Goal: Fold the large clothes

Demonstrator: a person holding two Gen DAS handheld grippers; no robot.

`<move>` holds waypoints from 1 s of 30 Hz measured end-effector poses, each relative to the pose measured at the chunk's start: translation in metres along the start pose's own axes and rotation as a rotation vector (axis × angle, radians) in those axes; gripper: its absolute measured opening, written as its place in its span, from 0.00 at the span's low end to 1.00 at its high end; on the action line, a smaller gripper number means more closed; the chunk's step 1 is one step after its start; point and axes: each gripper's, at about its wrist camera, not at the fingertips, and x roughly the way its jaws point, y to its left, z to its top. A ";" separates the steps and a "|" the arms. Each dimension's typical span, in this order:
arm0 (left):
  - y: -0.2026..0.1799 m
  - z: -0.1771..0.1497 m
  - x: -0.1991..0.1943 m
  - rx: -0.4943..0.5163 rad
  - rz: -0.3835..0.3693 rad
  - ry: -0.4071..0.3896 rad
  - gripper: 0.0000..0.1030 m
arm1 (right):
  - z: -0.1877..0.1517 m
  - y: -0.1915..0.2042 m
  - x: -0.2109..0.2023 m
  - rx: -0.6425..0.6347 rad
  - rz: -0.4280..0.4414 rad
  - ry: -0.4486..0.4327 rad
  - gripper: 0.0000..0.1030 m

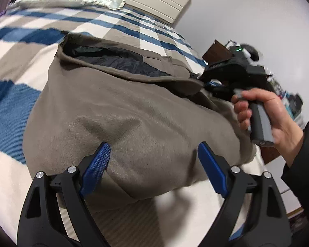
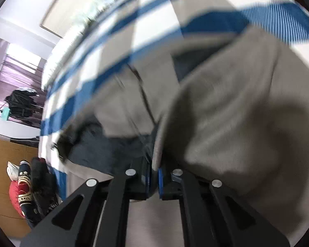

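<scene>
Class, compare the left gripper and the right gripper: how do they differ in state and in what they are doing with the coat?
The left gripper stands wide open over the taupe coat, gripping nothing; the right gripper is shut on the coat's edge. The left view is sharp; the right is blurred. Both have blue pads and black frames.

Right tool [image 2: 153, 177] pads buried in coat [image 2: 226, 123] fabric.

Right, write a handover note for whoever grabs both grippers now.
Left gripper: jaws open, over the near edge of the coat, gripping nothing.
Right gripper: jaws shut on the coat's edge near the dark lining.
The grey-brown coat lies bunched on the striped bed cover.
Done: one edge gripped.
Left: grip with the left gripper, then fold.
</scene>
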 end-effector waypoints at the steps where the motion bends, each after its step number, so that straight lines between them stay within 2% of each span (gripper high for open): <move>1: 0.001 0.001 0.000 -0.006 -0.004 0.002 0.82 | 0.010 0.007 -0.010 0.000 0.002 -0.036 0.06; 3: 0.002 0.001 -0.001 -0.014 -0.012 0.006 0.82 | 0.032 0.018 -0.022 -0.004 -0.011 -0.081 0.05; 6: 0.005 0.003 0.000 -0.029 -0.015 0.009 0.81 | 0.064 0.027 -0.026 -0.002 -0.080 -0.117 0.05; 9: 0.012 0.005 0.001 -0.052 -0.004 0.010 0.73 | 0.088 0.032 -0.011 -0.012 -0.157 -0.110 0.05; 11: 0.016 0.005 0.002 -0.062 0.004 0.011 0.63 | 0.095 0.029 0.008 -0.019 -0.209 -0.093 0.05; 13: 0.021 0.006 0.004 -0.080 0.010 0.016 0.57 | 0.096 0.017 0.031 -0.006 -0.247 -0.063 0.05; 17: 0.026 0.007 0.005 -0.087 -0.001 0.032 0.56 | 0.078 -0.018 0.087 0.024 -0.319 0.049 0.06; 18: 0.026 0.007 0.007 -0.082 0.002 0.035 0.56 | 0.074 -0.020 0.090 0.013 -0.310 0.043 0.06; 20: 0.026 0.006 0.010 -0.073 0.012 0.042 0.56 | 0.071 -0.020 0.082 -0.006 -0.253 0.022 0.12; 22: 0.026 0.008 0.011 -0.068 0.014 0.046 0.56 | 0.073 -0.019 0.069 0.000 -0.191 0.053 0.29; 23: 0.026 0.008 0.011 -0.066 0.013 0.049 0.56 | 0.073 -0.016 0.057 -0.008 -0.167 0.058 0.33; 24: 0.026 0.008 0.011 -0.065 0.012 0.050 0.56 | 0.075 -0.012 0.044 -0.021 -0.168 0.050 0.49; 25: 0.026 0.008 0.011 -0.064 0.013 0.050 0.56 | 0.075 -0.006 0.028 -0.045 -0.169 0.032 0.57; 27: 0.026 0.008 0.012 -0.063 0.016 0.049 0.55 | 0.074 0.002 -0.008 -0.095 -0.130 -0.002 0.57; 30: 0.025 0.008 0.013 -0.056 0.028 0.051 0.55 | 0.067 -0.003 -0.053 -0.114 -0.118 -0.024 0.57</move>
